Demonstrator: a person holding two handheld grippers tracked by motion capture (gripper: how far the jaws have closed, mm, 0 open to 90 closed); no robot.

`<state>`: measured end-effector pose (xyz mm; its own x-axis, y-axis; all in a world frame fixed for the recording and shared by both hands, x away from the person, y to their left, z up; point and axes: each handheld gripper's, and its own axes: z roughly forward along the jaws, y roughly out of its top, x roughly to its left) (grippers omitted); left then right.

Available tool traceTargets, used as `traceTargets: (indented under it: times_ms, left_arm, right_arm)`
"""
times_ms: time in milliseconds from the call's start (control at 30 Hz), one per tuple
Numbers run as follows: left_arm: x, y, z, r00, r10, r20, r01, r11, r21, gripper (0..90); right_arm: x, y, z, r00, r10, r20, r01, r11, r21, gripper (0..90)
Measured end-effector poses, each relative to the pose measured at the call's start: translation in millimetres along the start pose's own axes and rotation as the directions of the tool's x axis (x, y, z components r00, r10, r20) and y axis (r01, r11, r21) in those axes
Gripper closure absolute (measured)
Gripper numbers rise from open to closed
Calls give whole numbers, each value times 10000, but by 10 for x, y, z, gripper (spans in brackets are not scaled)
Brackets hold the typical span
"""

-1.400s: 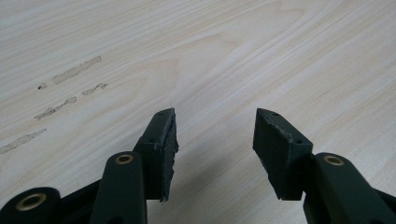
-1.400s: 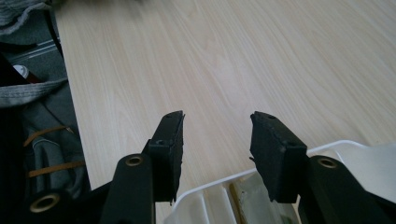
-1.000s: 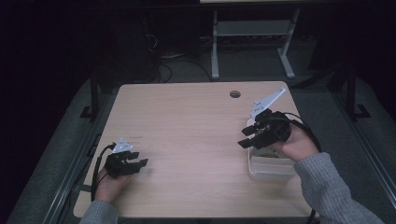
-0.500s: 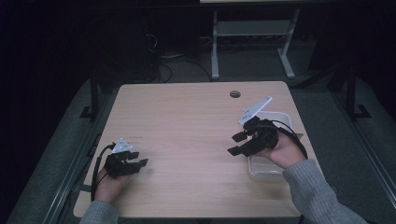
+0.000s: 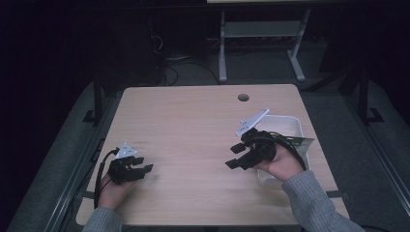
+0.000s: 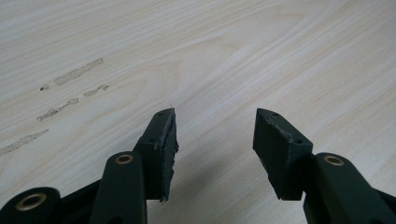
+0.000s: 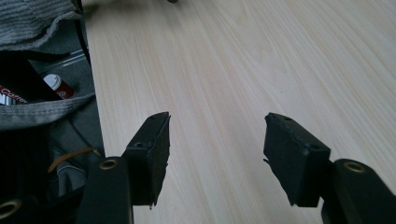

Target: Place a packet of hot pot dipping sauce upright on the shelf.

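My left gripper (image 5: 143, 164) rests low on the wooden table (image 5: 193, 121) near its front left corner. In the left gripper view it (image 6: 215, 135) is open over bare wood, with nothing between the jaws. My right gripper (image 5: 232, 157) hovers just left of a white plastic bin (image 5: 290, 124) at the table's right side and points left. Its jaws have just been opening. In the right gripper view it (image 7: 217, 140) is open over the wood and holds nothing.
Faint tape residue marks (image 6: 70, 77) streak the wood ahead of the left gripper. A round cable hole (image 5: 243, 97) sits near the table's far edge. Past the table's edge the right gripper view shows grey fabric (image 7: 42, 114) and a small red-and-white container (image 7: 58, 86).
The right hand has moved left and down, from above the bin to just above the table beside it, and its jaws stand wider apart. The left hand has stayed still.
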<state>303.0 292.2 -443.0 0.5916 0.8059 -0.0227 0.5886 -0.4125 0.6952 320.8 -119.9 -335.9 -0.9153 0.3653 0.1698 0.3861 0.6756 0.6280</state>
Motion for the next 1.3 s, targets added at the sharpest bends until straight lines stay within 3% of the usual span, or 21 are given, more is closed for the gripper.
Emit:
traceTargets:
  times_ms: [1300]
  left_arm:
    - [1, -3, 1, 9999, -71, -140, 70, 10000, -58, 438]
  right_arm:
    - [219, -87, 710, 9977, 10, -672, -7, 10000, 46, 337]
